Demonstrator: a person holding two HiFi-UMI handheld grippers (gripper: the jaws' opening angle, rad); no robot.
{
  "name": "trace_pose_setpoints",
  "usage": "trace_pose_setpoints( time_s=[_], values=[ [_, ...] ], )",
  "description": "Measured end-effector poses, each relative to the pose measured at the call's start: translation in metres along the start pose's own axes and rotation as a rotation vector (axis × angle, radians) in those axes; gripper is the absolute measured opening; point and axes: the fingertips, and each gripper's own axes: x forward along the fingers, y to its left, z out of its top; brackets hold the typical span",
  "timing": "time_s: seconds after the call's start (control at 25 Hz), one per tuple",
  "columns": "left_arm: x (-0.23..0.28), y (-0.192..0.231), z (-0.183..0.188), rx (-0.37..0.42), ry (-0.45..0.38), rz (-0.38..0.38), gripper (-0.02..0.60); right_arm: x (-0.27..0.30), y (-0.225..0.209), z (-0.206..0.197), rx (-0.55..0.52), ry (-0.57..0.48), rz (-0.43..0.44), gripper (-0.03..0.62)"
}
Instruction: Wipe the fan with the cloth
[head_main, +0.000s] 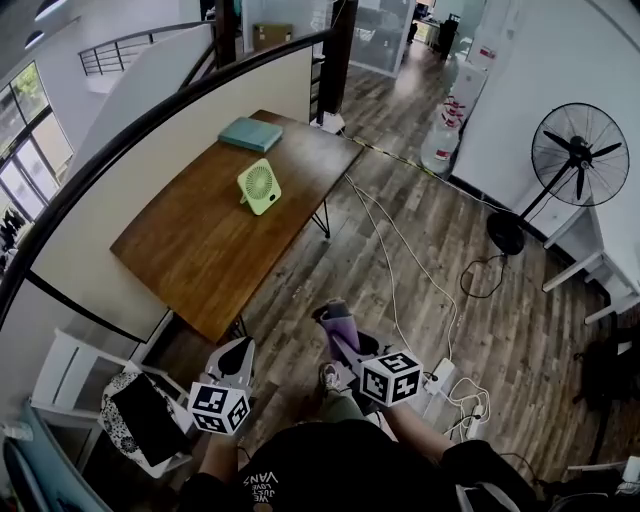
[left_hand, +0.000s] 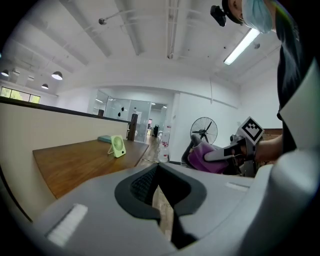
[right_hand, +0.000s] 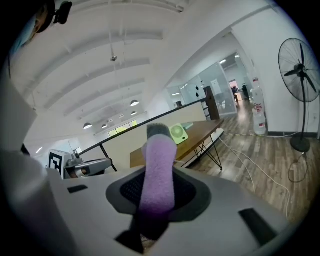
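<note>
A small light-green desk fan stands upright on the brown wooden table, well ahead of both grippers. It also shows far off in the left gripper view and the right gripper view. My right gripper is shut on a purple cloth, which stands up between its jaws. My left gripper is shut with nothing in it, its jaws meeting in its own view. Both grippers hang over the floor, short of the table's near corner.
A teal flat box lies at the table's far end. A tall black pedestal fan stands at the right by the white wall, with cables trailing over the wooden floor. A white chair sits at the lower left.
</note>
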Motion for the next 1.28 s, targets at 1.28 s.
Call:
trace_pose_setpoints(
  time_s=[1.28],
  values=[
    [0.179, 0.056, 0.026, -0.088, 0.046, 0.187, 0.011, 0.139, -0.139, 0.081, -0.053, 0.145, 0.185, 0.100]
  ],
)
